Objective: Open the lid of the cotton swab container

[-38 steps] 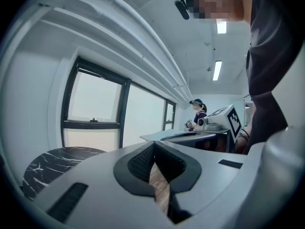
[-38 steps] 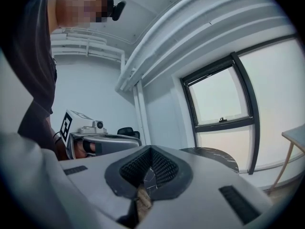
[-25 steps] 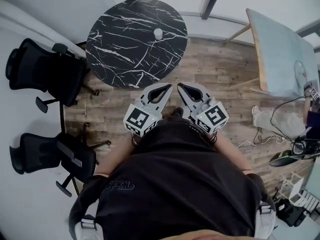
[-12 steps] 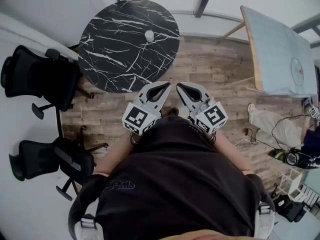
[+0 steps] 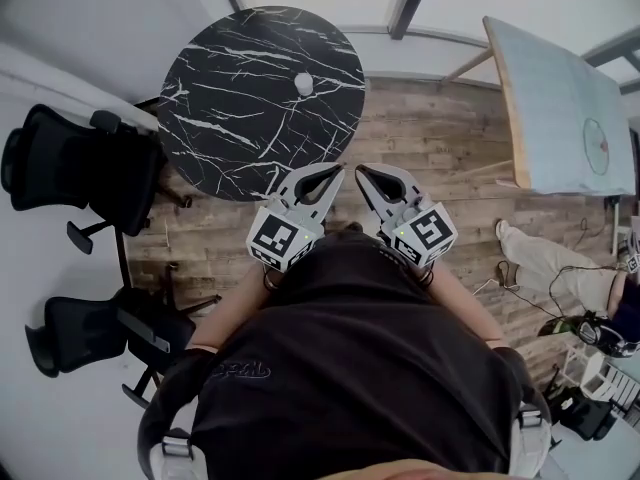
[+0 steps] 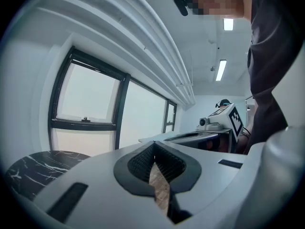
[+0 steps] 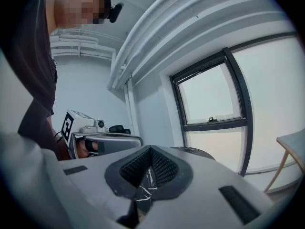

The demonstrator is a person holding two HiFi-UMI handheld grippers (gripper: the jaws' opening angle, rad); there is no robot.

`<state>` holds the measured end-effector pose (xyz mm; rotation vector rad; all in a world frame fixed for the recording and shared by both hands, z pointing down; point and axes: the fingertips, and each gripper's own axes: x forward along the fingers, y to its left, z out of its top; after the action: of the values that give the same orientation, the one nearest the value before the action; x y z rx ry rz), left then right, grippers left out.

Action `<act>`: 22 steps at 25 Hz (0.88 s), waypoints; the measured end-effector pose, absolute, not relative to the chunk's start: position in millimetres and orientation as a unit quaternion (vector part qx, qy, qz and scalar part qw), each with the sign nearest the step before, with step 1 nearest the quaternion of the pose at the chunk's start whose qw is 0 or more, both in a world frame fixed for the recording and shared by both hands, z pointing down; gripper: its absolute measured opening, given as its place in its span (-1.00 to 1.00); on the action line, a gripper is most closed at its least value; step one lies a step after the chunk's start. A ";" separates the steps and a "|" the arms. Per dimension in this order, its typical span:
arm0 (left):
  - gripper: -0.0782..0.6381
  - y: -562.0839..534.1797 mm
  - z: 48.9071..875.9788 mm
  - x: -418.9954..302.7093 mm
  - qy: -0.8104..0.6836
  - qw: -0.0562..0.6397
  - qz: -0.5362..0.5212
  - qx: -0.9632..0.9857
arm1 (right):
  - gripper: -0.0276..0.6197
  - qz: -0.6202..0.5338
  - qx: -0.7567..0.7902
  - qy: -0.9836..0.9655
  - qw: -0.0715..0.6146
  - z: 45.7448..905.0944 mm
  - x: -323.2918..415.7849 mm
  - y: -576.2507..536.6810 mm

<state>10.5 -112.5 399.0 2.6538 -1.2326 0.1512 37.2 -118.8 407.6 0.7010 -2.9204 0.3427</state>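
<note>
- My left gripper [image 5: 333, 175] has its jaws closed tip to tip, with nothing between them. In the left gripper view only a thin slit of the wooden floor [image 5: 430, 148] shows below the point where the pads meet.
- My right gripper [image 5: 364, 174] is closed the same way and is just as empty. In the right gripper view the slit under its pads shows a slice of black marble.
- I see both grippers side by side close in front of the person's torso [image 5: 350, 368]. Their tips angle toward each other, near but not touching, and they hang over the floor rather than over any table.
- The container [image 5: 304, 84] is a small white thing standing on the round black marble table [image 5: 240, 108], toward that table's far right part. It is well apart from both grippers, and it is too small here for me to make out any detail on it.
- In the head view the table's near edge lies just ahead of the left gripper's tips.
- Two black chairs [image 5: 80, 163] stand left of the table, one behind the other along the wall.
- A pale wooden table [image 5: 560, 98] fills the upper right, and a second person's leg [image 5: 545, 258] rests on the floor beyond it.
- A dark-framed window [image 7: 214, 104] lies ahead in both gripper views.
</note>
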 end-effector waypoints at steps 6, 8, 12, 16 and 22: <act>-0.74 -137.0 384.3 -24.5 -0.385 0.087 0.036 0.918 | -0.85 0.106 0.242 -0.963 0.050 400.8 -6.9 -148.2; -0.74 -147.0 380.3 -40.1 -0.376 0.081 0.040 0.922 | -0.85 0.103 0.249 -0.962 0.045 396.0 -25.0 -158.8; -0.74 -163.2 375.3 -75.4 -0.364 0.078 0.045 0.927 | -0.85 0.104 0.262 -0.959 0.040 390.7 -59.2 -173.4; -0.74 -169.9 377.3 -105.2 -0.351 0.077 0.047 0.932 | -0.85 0.106 0.269 -0.957 0.040 392.3 -91.9 -178.3; -0.74 -169.6 386.6 -127.6 -0.340 0.091 0.045 0.935 | -0.85 0.110 0.272 -0.955 0.051 395.6 -115.5 -181.8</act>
<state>-127.6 -169.6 386.6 2.7776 -1.0098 0.1323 -115.5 -181.8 395.6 0.8292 -2.9058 0.3341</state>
